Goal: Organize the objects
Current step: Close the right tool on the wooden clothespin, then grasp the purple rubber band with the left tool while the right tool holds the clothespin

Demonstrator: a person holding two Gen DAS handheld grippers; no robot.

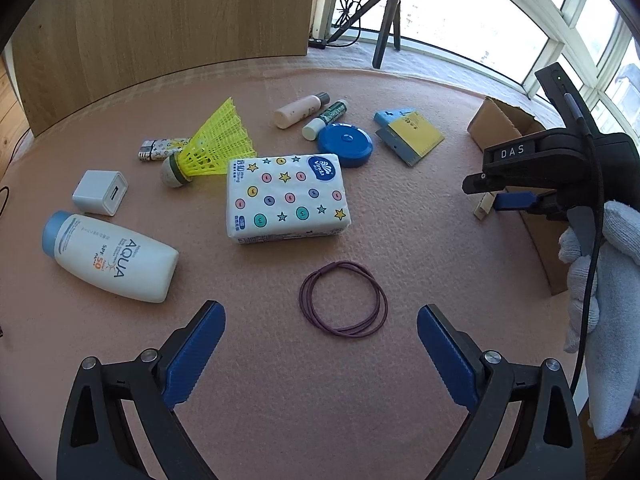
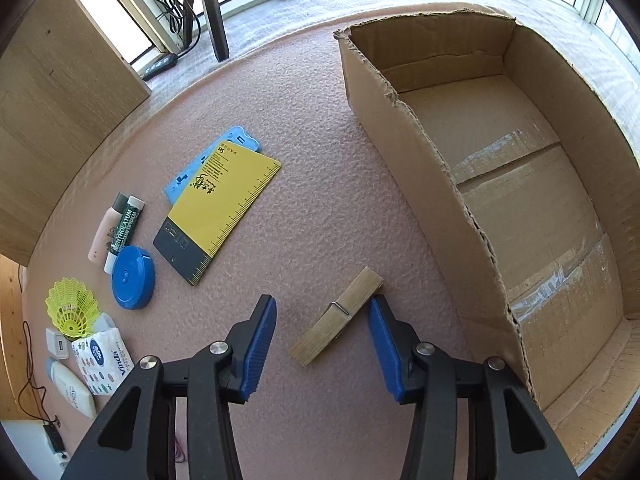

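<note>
A wooden clothespin (image 2: 336,318) lies on the pink mat beside an empty cardboard box (image 2: 420,168). My right gripper (image 2: 322,302) points down over the clothespin, which lies between the blue pads; the left pad stands apart from it, so the gripper is open. In the left wrist view, my left gripper (image 1: 320,310) is wide open just short of a loop of purple hair ties (image 1: 301,296) and holds nothing. The same view shows the right gripper (image 1: 520,200), held by a gloved hand (image 1: 612,280), at the box (image 1: 496,120).
Spread over the mat are a tissue pack (image 1: 286,196), sunscreen bottle (image 1: 112,258), white charger (image 1: 100,192), yellow shuttlecock (image 1: 212,144), lighter (image 1: 160,148), blue round case (image 1: 344,144), lip balm (image 1: 326,118), small bottle (image 1: 300,110) and yellow ruler card (image 2: 224,200). A tripod (image 1: 388,20) stands behind.
</note>
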